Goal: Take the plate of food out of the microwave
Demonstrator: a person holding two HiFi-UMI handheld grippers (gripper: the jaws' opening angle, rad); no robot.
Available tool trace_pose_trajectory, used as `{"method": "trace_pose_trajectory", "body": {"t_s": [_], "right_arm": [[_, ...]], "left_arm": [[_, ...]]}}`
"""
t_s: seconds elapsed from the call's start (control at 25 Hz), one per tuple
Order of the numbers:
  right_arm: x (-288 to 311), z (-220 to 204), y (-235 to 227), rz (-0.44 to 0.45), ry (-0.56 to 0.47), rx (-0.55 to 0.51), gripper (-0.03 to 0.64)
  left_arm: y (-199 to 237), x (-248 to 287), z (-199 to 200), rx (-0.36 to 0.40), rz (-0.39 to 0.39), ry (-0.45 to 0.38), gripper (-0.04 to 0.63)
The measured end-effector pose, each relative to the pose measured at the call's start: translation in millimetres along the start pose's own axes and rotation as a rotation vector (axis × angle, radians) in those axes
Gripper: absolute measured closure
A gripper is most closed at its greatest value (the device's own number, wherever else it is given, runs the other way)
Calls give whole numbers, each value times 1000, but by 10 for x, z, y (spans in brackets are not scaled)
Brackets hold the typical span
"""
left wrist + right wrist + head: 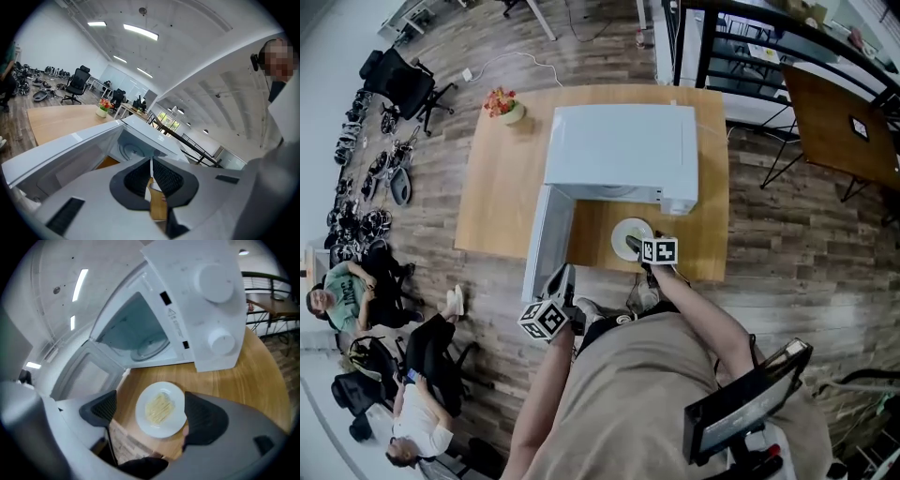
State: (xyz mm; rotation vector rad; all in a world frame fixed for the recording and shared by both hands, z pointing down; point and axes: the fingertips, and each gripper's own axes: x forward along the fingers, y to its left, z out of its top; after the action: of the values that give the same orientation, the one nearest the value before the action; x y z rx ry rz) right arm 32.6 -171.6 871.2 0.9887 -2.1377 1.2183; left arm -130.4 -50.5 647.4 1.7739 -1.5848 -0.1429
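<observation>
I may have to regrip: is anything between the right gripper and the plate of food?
Nothing visible. The plate lies on the table before the open microwave, framed by the right gripper's open jaws.

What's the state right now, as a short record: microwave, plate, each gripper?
microwave: on the wooden table, door open, only the turntable inside
plate: out of the microwave, flat on the table in front of it
food: pale noodles in the plate's middle
right gripper: jaws wide apart over the plate, not gripping it
left gripper: jaws together, nothing between them, near the open door
</observation>
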Motion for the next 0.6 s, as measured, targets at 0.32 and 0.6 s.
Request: {"method": "trace_pose_trajectory", "body": {"t_s": [0.32,0.6], "right_arm": [[-1632,872,1218,331,-138,-259,268],[-2659,1876,1570,222,-538,-641,305]], "left_arm": [[-213,-94,522,29,-33,-105,594],[-425,-208,1055,81,-64,-237,594]]}}
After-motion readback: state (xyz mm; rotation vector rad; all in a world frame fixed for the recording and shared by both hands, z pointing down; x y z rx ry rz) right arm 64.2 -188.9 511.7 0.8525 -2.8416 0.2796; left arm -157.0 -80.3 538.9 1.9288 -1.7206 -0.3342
